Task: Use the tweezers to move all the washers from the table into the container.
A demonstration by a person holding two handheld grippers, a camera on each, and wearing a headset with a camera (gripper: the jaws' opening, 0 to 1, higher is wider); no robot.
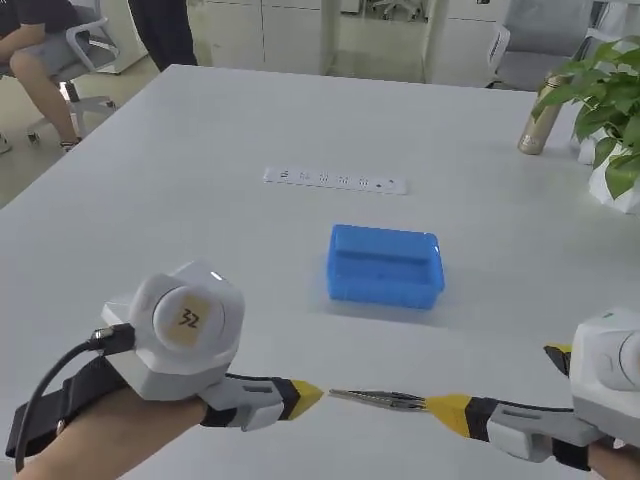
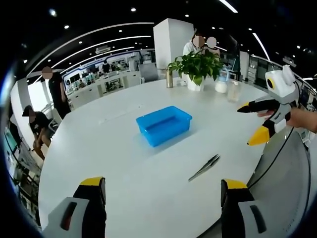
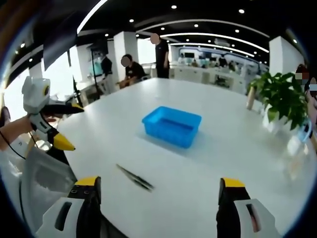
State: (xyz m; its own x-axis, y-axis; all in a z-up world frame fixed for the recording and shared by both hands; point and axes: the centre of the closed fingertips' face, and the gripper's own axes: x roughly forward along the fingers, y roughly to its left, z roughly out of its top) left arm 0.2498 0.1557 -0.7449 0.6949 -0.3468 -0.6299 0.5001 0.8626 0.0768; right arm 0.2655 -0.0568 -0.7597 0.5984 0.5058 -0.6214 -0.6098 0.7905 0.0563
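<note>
Between left gripper and right gripper, tweezers lie on the surface, container beyond them; both pairs of fingers spread apart, probably readying to lift them.

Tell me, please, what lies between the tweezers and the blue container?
Only bare table separates the tweezers from the blue container, as the head view shows.

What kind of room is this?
Probably an open office: a big white table with a power strip on it, a wheeled chair beside it, and rows of ceiling lights overhead.
</note>
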